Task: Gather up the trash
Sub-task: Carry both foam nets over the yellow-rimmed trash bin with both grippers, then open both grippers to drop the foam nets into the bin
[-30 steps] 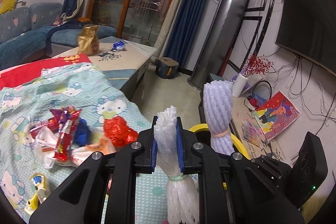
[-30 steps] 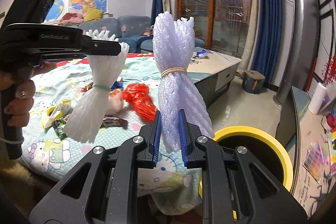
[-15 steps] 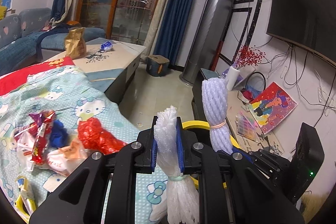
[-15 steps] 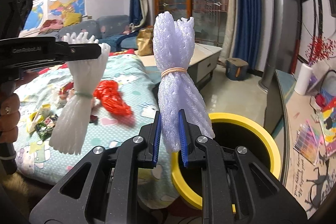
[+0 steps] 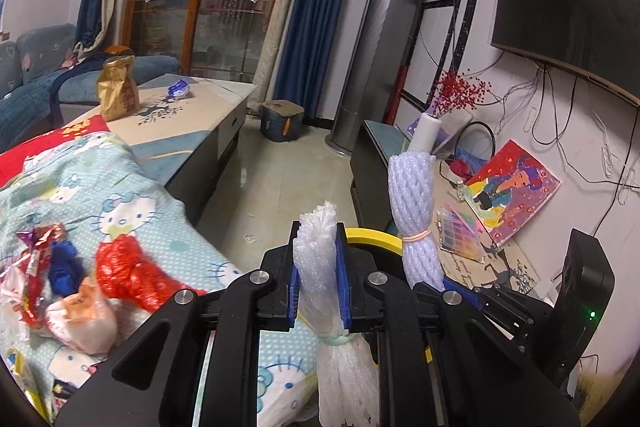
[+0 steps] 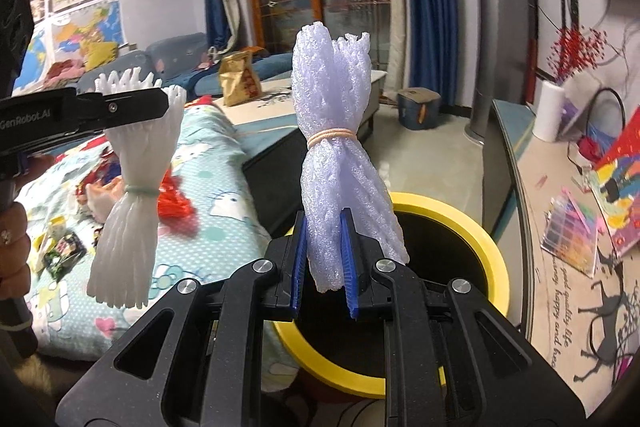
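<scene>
My left gripper (image 5: pixel 319 259) is shut on a white foam net bundle (image 5: pixel 320 255) tied with a green band; the bundle (image 6: pixel 134 163) hangs from that gripper (image 6: pixel 164 103) at the left of the right wrist view. My right gripper (image 6: pixel 325 263) is shut on a lilac foam net bundle (image 6: pixel 334 131) tied with a pink band, upright just above the near rim of a yellow-rimmed bin (image 6: pixel 486 251). In the left wrist view the lilac bundle (image 5: pixel 412 195) stands to the right, with the bin rim (image 5: pixel 372 237) behind both.
Red plastic bag (image 5: pixel 124 267), wrappers (image 5: pixel 38 251) and other litter lie on a cartoon-print cloth (image 5: pixel 132 195). A low table (image 5: pixel 192 107) carries a brown bag (image 5: pixel 118 93). A TV bench (image 6: pixel 560 227) with paintings runs at right. A hand (image 6: pixel 12 247) holds the left gripper.
Both grippers have carried their foam bundles to the right, away from the litter and over toward the yellow bin, which now fills more of the right wrist view. Both grips are unchanged.
</scene>
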{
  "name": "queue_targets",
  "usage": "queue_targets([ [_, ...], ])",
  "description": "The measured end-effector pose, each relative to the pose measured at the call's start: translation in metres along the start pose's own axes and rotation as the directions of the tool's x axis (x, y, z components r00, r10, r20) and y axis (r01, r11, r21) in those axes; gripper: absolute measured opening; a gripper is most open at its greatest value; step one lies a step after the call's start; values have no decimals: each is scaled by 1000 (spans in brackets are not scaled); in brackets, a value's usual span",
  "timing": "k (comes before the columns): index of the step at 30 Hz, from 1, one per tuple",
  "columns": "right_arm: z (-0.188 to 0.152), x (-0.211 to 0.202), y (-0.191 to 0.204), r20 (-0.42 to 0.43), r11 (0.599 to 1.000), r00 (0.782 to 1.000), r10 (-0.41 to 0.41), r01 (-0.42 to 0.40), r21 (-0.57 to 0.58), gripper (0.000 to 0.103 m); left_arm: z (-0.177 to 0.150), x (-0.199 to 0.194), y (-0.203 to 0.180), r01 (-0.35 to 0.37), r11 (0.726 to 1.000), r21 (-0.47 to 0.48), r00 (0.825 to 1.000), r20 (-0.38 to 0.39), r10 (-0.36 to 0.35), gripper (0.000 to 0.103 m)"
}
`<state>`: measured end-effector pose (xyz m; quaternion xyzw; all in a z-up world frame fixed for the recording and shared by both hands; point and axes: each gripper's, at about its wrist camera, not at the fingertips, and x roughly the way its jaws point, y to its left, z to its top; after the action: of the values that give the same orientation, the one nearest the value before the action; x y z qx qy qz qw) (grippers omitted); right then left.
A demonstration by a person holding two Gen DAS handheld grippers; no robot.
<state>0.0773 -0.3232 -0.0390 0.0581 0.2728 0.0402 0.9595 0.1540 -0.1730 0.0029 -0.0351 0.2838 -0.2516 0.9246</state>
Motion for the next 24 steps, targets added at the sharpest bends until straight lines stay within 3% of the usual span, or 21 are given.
queue_targets([
  [19, -24, 21, -54, -105, 984, 994, -39, 57, 168, 12, -12, 71, -43, 44, 998, 45, 998, -41, -42, 15],
  [22, -28, 26, -59, -129, 980, 990, -49, 72, 184, 14, -13, 82, -45, 50, 998, 40, 997, -54, -48, 15],
  [24, -31, 30, -62, -143, 978, 988, -57, 84, 192, 22, -14, 88, -47, 55, 998, 36, 997, -62, -53, 19],
])
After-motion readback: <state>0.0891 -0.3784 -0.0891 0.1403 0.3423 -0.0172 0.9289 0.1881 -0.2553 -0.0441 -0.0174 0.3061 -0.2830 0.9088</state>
